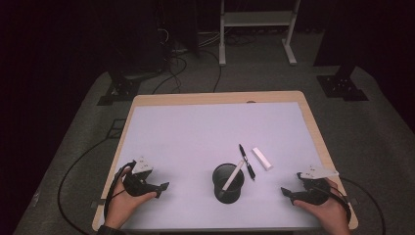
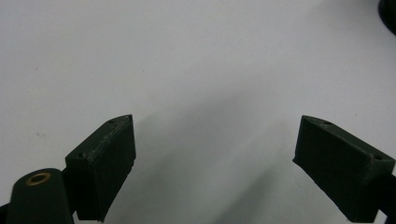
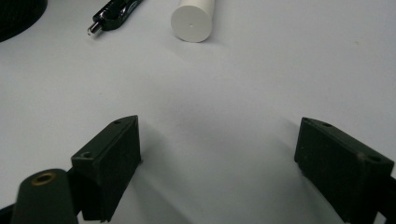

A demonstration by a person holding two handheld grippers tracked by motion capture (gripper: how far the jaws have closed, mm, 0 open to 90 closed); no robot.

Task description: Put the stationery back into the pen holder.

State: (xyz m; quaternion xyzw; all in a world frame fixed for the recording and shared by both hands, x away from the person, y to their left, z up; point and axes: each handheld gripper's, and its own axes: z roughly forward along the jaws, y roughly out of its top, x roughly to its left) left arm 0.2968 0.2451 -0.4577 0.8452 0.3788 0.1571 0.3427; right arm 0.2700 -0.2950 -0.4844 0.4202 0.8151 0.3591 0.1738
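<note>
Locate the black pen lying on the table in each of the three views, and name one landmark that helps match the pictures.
High view: black pen right of centre, between cup and white stick.
Left gripper view: not in it.
Right gripper view: pen tip at top left.
Shared landmark: the white stick beside it.

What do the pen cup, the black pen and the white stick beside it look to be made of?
Pen cup: probably black wire mesh, matt; the wall looks finely grained, though too small to be sure.
Black pen: glossy black plastic by its highlights, with a shiny silvery metal-looking tip.
White stick: smooth matt white, round flat end with a tiny centre mark; plastic or chalk-like, hard to tell.
</note>
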